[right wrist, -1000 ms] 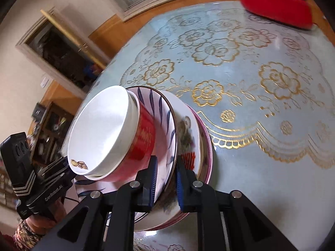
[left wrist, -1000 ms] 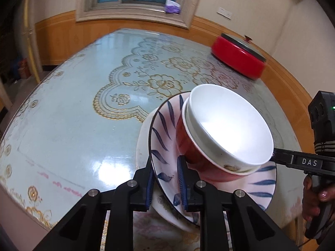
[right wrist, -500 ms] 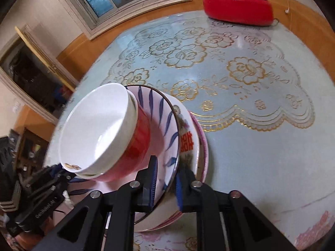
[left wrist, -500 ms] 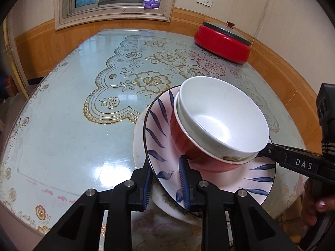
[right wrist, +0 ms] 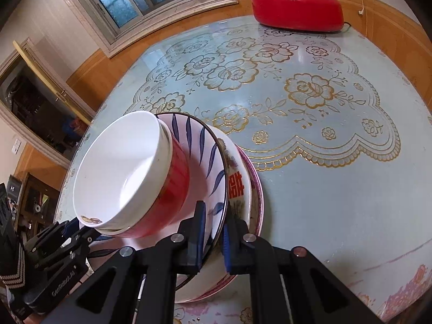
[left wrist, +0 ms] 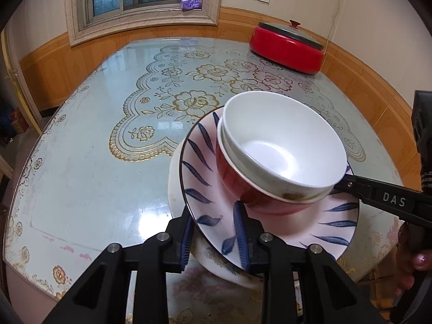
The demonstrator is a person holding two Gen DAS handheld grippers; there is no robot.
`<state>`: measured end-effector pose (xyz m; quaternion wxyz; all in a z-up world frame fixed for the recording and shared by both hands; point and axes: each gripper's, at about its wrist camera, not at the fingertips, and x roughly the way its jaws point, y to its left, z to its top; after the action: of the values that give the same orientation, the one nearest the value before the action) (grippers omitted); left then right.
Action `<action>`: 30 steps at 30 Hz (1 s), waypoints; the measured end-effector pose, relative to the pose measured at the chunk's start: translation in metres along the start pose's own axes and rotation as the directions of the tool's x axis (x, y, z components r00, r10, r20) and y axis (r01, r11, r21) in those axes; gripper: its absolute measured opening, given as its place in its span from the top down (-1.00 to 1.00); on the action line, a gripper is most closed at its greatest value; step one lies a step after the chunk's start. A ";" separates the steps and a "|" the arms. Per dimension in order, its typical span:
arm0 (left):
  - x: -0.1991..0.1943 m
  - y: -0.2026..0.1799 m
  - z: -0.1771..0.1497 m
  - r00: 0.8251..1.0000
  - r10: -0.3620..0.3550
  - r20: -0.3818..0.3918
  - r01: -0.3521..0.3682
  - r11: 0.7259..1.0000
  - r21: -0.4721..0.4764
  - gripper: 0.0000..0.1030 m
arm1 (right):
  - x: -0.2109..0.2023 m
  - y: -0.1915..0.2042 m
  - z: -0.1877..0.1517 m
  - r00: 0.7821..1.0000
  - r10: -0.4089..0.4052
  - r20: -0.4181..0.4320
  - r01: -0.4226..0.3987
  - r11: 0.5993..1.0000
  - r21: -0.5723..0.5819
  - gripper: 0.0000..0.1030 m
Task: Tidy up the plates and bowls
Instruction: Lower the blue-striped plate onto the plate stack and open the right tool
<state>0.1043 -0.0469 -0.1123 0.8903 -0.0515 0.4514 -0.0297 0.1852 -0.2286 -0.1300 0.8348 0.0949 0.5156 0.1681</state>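
The left gripper [left wrist: 214, 233] is opening its blue-padded jaws around the rim of the pink blue-leaf plate [left wrist: 283, 224]. The plate now sits flatter than a second ago.

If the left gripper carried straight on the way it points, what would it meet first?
Most likely the blue-leaf plate: the left gripper is opening with that plate's rim between its fingers, so the rim would run deeper into the gap. Just beyond stands the red bowl; depth is hard to judge.
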 end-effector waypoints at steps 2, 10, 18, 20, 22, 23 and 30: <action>-0.003 0.000 -0.002 1.000 -0.010 0.002 0.010 1.000 0.002 0.33 | -0.001 0.001 -0.001 1.000 -0.002 -0.005 0.002 1.000 0.007 0.76; -0.015 -0.006 -0.012 1.000 -0.023 0.021 0.022 0.999 0.025 -0.02 | -0.009 0.007 -0.015 1.000 -0.001 -0.008 0.001 1.000 0.004 0.67; -0.037 0.004 -0.029 0.999 -0.029 0.044 0.030 0.999 -0.019 -0.47 | -0.023 0.012 -0.031 0.999 0.034 0.006 -0.034 0.999 0.017 0.56; -0.047 0.006 -0.032 0.998 -0.018 0.055 0.019 1.000 -0.021 -0.59 | -0.029 0.015 -0.036 0.999 0.037 0.007 -0.037 0.999 0.020 0.54; -0.056 0.007 -0.036 0.997 -0.002 0.078 0.004 1.000 -0.019 -0.69 | -0.035 0.018 -0.040 0.999 0.036 0.015 -0.036 0.999 0.011 0.51; -0.059 0.007 -0.037 0.996 0.008 0.086 -0.007 1.000 -0.017 -0.73 | -0.039 0.020 -0.043 0.999 0.032 0.021 -0.032 0.999 0.003 0.48; -0.080 0.003 -0.048 0.990 0.071 0.123 -0.073 0.997 0.014 -0.99 | -0.055 0.028 -0.062 1.000 -0.006 0.017 0.006 1.000 -0.016 0.42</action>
<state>0.0184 -0.0391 -0.0765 0.9173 -0.0285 0.3972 0.0014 0.1018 -0.2248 -0.1029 0.8403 0.0881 0.5074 0.1691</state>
